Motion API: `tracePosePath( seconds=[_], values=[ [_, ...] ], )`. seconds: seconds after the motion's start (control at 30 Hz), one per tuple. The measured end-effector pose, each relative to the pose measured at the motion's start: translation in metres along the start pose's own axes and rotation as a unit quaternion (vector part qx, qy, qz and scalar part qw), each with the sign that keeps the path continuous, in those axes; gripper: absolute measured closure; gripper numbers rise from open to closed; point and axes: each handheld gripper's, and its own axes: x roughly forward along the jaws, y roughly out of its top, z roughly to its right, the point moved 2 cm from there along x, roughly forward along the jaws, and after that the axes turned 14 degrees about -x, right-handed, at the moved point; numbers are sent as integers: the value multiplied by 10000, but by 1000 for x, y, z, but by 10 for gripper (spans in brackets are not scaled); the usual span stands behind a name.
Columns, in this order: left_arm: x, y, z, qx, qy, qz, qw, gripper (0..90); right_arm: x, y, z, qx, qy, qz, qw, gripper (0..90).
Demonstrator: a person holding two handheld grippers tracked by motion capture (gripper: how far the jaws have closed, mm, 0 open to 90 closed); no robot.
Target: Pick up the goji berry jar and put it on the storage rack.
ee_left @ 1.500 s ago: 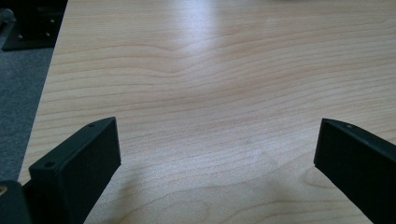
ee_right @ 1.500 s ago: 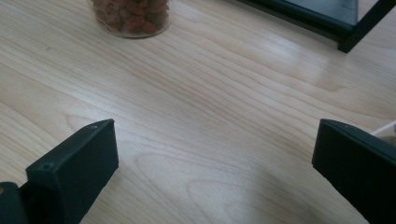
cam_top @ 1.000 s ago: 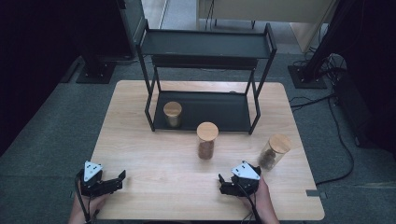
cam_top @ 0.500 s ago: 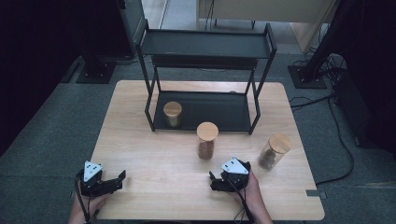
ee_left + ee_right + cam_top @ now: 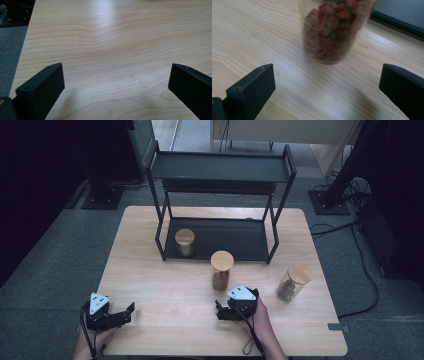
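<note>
Three clear jars with wooden lids are here. The middle jar (image 5: 221, 270) holds red-brown pieces and stands on the table in front of the rack. My right gripper (image 5: 223, 309) sits just in front of it, open. In the right gripper view the jar (image 5: 332, 32) stands a short way ahead of my gripper (image 5: 325, 85), between the lines of the spread jaws, not touched. A second jar (image 5: 292, 282) stands to the right. A third jar (image 5: 184, 242) sits on the rack's lower shelf. My left gripper (image 5: 121, 314) rests open at the table's near left, over bare wood (image 5: 110, 50).
A black two-shelf metal rack (image 5: 220, 167) stands at the back of the wooden table (image 5: 150, 270). Cables (image 5: 360, 265) trail on the grey carpet to the right. The table's left edge runs close to my left gripper.
My right gripper has moved left, from beside the right jar to just in front of the middle jar. The left gripper has stayed put.
</note>
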Motion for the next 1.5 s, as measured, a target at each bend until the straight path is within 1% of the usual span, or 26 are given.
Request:
tracePosePath(
  seconds=[0.3,0.37,0.5,0.67,0.87,1.03,1.13,1.2,1.3,1.5],
  values=[
    [0,0,0,1,-10,1,10000,7,8,7,0,36,29,-27,10000,7],
    [0,0,0,2,-10,0,10000,7,10,9,1,51,13,-27,10000,25],
    [0,0,0,-9,-18,-1,10000,7,11,14,3,108,1,28,9999,33],
    [0,0,0,-4,-23,-2,10000,7,11,22,3,81,-20,50,10000,54],
    [0,0,0,2,-30,0,10000,7,10,29,10,210,-92,47,9997,77],
    [0,0,1,17,-36,-1,10000,7,8,35,15,215,-138,68,9996,93],
    [0,0,0,11,-36,-5,10000,7,8,40,15,207,-122,87,9997,94],
    [0,0,1,18,-37,-3,10000,7,8,43,16,222,-156,91,9996,123],
    [0,0,1,24,-34,-4,10000,7,9,47,17,231,-156,123,9995,128],
    [0,0,1,25,-46,-6,10000,7,10,53,20,268,-166,86,9995,137]
  ],
)
